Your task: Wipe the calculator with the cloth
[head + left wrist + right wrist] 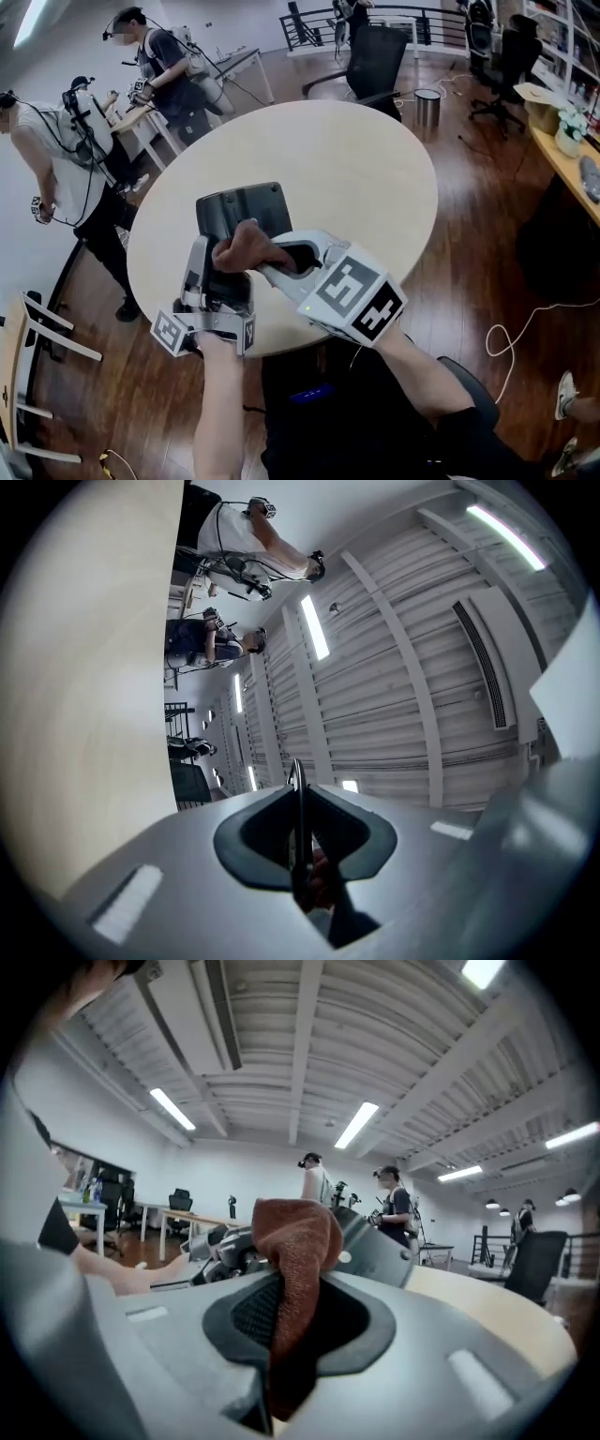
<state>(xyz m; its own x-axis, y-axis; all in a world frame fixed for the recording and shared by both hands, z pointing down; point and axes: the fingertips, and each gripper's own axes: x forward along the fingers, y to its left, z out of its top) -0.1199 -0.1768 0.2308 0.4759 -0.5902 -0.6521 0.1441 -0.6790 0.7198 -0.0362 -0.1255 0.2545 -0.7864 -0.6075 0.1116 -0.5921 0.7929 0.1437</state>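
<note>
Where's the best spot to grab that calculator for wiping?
Its thin near edge, from the near side, as the left gripper does: the calculator is a flat slab, so jaws pinch across its thickness, probably leaving the face free for the cloth.

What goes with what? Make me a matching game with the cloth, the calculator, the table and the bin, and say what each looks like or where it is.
Things:
1. cloth
2. calculator
3. table
4. bin

Descriptions:
A. round and pale
B. shiny, on the floor past the table
C. brown, pinched in the right gripper
D. dark grey, held by its edge in the left gripper

Pairs: 1-C, 2-D, 3-A, 4-B
</note>
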